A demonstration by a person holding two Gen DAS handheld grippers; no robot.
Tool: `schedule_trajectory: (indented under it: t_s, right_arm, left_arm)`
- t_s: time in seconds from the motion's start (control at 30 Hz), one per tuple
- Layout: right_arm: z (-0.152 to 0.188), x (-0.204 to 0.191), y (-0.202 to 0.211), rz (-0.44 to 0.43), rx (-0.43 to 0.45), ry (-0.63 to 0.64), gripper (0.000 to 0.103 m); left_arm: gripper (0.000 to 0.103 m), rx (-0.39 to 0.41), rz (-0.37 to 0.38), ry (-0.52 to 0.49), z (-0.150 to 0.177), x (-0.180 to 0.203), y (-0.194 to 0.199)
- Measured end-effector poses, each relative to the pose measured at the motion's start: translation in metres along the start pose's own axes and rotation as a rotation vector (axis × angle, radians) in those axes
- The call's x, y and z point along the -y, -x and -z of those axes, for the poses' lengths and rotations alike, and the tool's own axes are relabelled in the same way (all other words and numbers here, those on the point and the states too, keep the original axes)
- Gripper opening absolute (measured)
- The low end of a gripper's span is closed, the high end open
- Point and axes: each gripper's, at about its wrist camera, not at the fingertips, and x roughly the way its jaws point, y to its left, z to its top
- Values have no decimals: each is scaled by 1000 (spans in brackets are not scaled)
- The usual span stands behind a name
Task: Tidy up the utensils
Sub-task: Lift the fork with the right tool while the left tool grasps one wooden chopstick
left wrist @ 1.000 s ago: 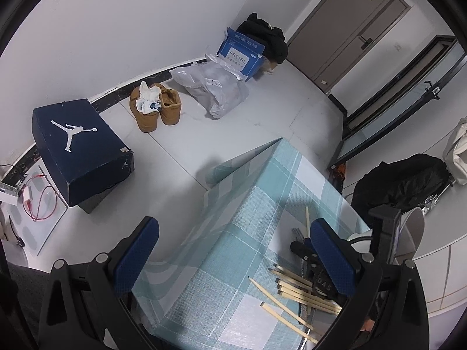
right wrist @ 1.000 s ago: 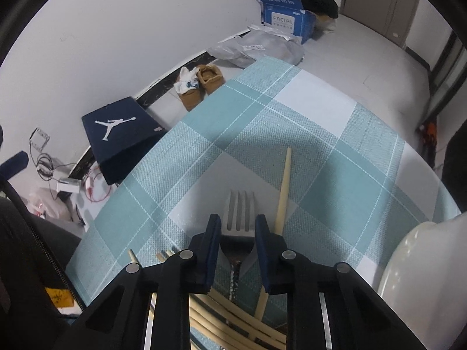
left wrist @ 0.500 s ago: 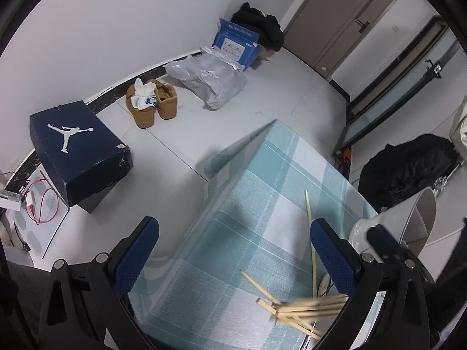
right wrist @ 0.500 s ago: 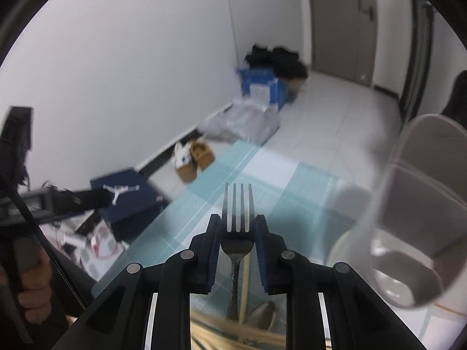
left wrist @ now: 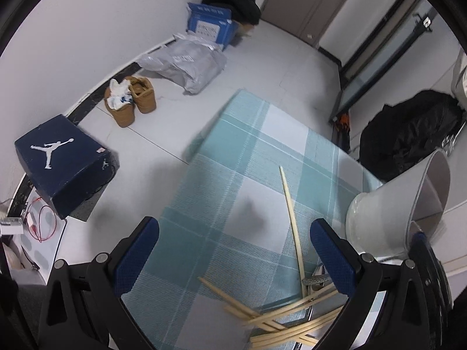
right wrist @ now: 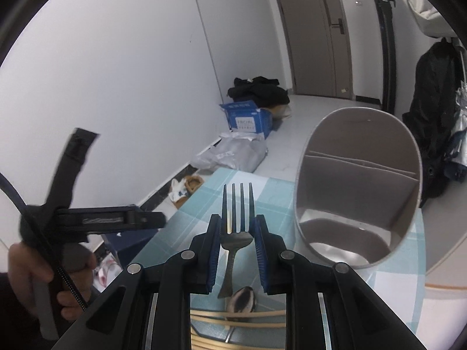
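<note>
Steel fork (right wrist: pixel 235 218) sits pinched between the pads of my right gripper (right wrist: pixel 237 240), tines at twelve o'clock, lifted clear of the chopsticks (right wrist: pixel 238 318) at six. The grey utensil holder (right wrist: pixel 357 204) stands at two o'clock, so I judge the carry underway; next I must swing right and tip the handle into a compartment. My left gripper (left wrist: pixel 233 252) hangs spread and empty.

Chopsticks (left wrist: pixel 292 318) on table (left wrist: pixel 251 157), holder (left wrist: pixel 388 215) right of them
</note>
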Motion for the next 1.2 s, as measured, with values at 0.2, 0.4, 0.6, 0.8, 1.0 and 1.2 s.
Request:
schedule_trajectory:
  t_s: [0.2,0.4,0.6,0.8,1.0,1.2]
  right_arm:
    - [10,8,13,-13,40,-11,21]
    - [16,15,28,-29,83,-9,21]
    - [17,19,36,-39,98,-13,21]
    - [16,24,49,-50,118,-31,21]
    - [18,27,57,-41,125,-44,21]
    - [16,29,64,-21,134,-57,21]
  left_arm:
    - [101,-45,-23,-40,-10,21,-22]
    - [91,-99,-50,-59,-22,35,-49]
    - [60,-159,-119,-24,-25,44,-68]
    - [32,-149,-209,-52,-27,61,-73]
    - [2,-146,-211,-25,-33,61,-75]
    - [1,-85,-176,50,-41,55,-64]
